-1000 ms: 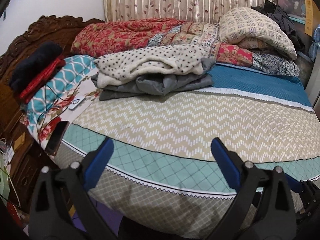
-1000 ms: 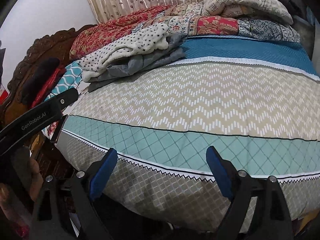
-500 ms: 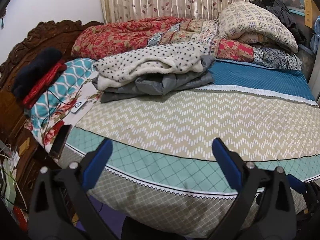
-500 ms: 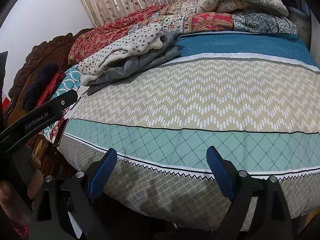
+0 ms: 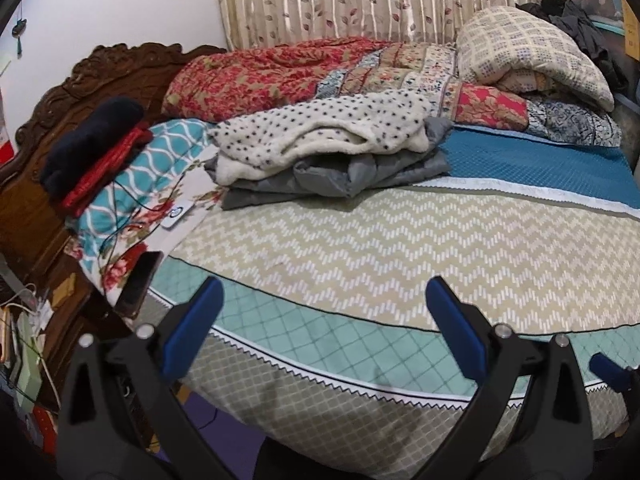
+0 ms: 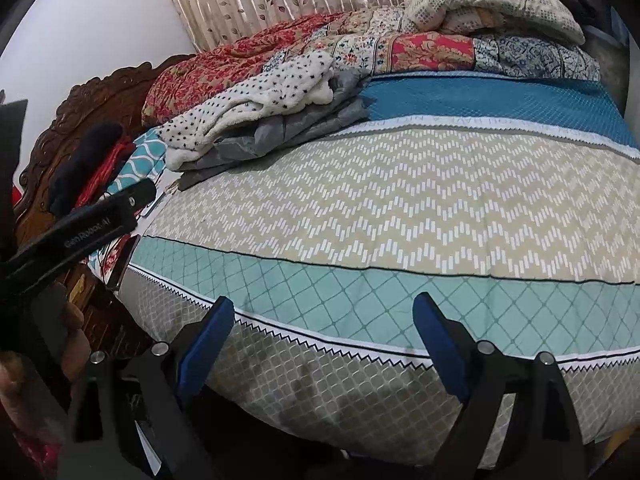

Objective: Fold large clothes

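Observation:
A white fleece garment with black dots [image 5: 320, 136] lies folded on a folded grey jacket [image 5: 360, 172] at the far left of the bed [image 5: 400, 248]. The same pile shows in the right wrist view, fleece [image 6: 256, 104] over grey jacket [image 6: 296, 128]. My left gripper [image 5: 324, 324] is open and empty, held over the bed's near edge. My right gripper [image 6: 324, 340] is also open and empty at the near edge. The left gripper's body [image 6: 76, 236] shows at the left of the right wrist view.
A red floral quilt [image 5: 280, 76] and a checked pillow [image 5: 532, 52] lie along the curtain [image 5: 380, 0]. Dark and red folded clothes [image 5: 92, 148] sit on a teal pillow [image 5: 156, 168] by the carved headboard [image 5: 100, 76]. A phone [image 5: 140, 280] lies at the bed's left edge.
Both grippers have drawn back and risen slightly, so the bed looks a little lower and farther. Both stay open and empty.

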`<state>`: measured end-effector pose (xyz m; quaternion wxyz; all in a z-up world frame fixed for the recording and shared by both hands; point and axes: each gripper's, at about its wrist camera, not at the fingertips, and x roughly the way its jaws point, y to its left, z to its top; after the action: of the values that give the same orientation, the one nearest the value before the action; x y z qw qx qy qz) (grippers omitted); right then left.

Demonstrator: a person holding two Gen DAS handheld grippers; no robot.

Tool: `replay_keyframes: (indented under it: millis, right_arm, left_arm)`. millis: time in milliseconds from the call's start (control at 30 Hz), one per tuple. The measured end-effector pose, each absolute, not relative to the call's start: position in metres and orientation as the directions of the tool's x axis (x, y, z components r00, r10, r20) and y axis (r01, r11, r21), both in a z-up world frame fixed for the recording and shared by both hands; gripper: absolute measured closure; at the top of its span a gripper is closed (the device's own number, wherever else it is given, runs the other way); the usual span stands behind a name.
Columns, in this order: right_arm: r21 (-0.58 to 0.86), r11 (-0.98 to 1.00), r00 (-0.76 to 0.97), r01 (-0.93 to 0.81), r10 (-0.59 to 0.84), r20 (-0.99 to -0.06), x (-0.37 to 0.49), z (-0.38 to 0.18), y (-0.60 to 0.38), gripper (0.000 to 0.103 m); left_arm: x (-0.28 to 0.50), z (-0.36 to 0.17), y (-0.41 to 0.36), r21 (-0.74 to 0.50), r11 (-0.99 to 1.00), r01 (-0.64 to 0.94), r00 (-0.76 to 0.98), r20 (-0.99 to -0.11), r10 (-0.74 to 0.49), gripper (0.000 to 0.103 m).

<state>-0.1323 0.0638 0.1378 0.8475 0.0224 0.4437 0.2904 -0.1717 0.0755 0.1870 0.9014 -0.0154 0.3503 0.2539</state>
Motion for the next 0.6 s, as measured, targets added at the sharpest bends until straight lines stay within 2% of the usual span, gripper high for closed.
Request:
replay_keyframes:
  millis: [367, 600]
  right_arm:
    - [0.283, 0.833, 0.465, -0.476, 0.511, -0.723, -0.136, 0.147, 0.06, 0.009]
    - [0.337, 0.839, 0.41, -0.427, 0.512, -0.755, -0.125, 0.156, 0.047, 0.007]
  left_arm:
    - [-0.172, 0.189, 0.075, 0.155, 0.868, -0.472, 0.614, -0.648, 0.45, 0.006]
    - [-0.174, 0.198, 0.069, 0.164, 0.878, -0.45, 0.629, -0.64, 0.441, 0.006]
